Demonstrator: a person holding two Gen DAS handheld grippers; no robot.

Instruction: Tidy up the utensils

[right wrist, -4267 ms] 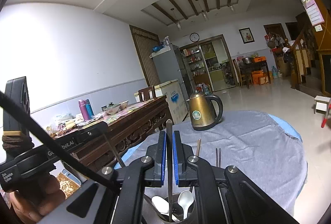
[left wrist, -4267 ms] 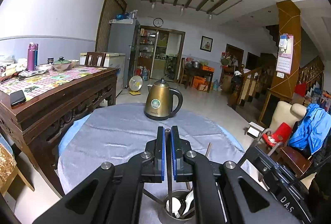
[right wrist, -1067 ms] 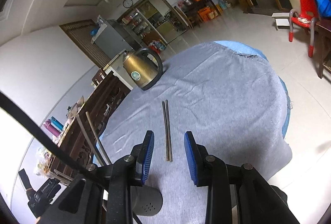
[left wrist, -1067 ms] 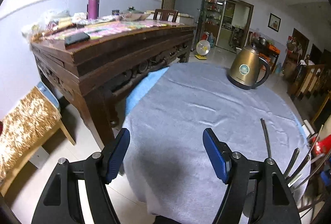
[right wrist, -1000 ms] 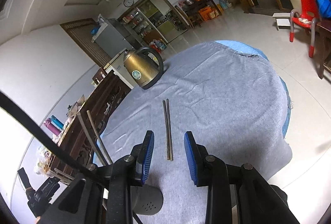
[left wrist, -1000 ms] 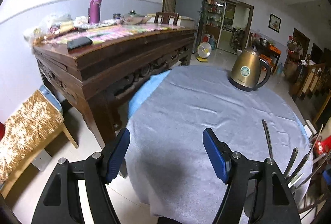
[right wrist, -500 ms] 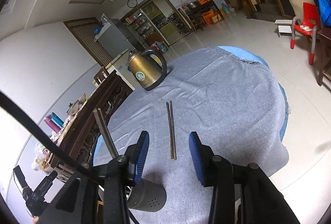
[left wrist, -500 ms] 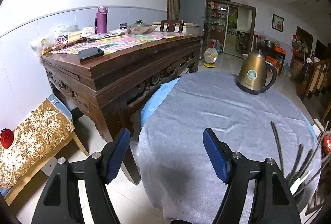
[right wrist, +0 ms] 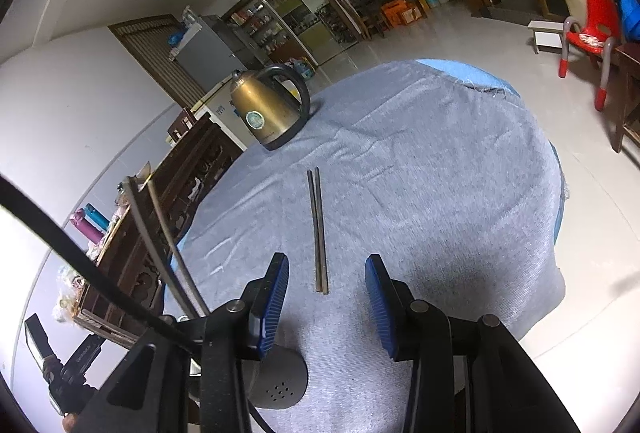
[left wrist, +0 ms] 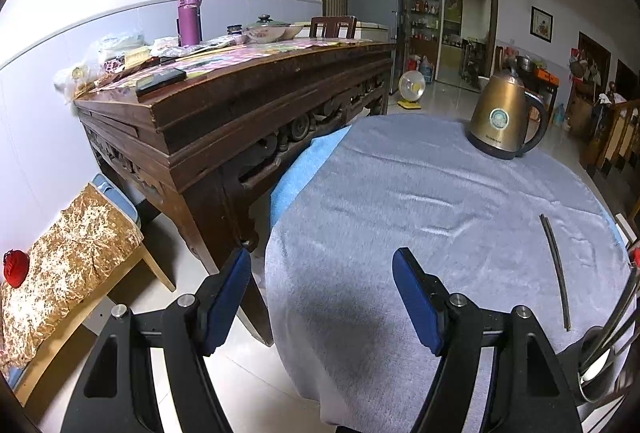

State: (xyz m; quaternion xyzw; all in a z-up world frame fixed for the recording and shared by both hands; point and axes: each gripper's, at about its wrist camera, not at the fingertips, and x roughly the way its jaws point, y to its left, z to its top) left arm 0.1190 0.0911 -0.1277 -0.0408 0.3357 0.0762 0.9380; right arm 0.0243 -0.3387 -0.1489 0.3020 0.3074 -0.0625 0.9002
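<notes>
A pair of dark chopsticks point(right wrist: 318, 229) lies side by side on the grey tablecloth point(right wrist: 420, 193). My right gripper point(right wrist: 326, 299) is open just behind them, and their near ends show between its fingertips without touching the pads. A grey metal utensil holder point(right wrist: 280, 381) with several handles point(right wrist: 160, 233) sticking out stands at the lower left of that gripper. In the left wrist view the chopsticks point(left wrist: 554, 265) lie far right, and the holder point(left wrist: 600, 365) is at the bottom right corner. My left gripper point(left wrist: 322, 299) is open wide and empty over the table's near left edge.
A gold kettle point(right wrist: 268, 109) stands at the far side of the round table. A dark carved wooden sideboard point(left wrist: 240, 105) with bottles and dishes is close on the left. A red chair point(right wrist: 588, 33) stands on the tiled floor to the right.
The right gripper's jaws have widened a little and it has come closer to the chopsticks. The left view has swung left, so the holder sits nearer its right edge.
</notes>
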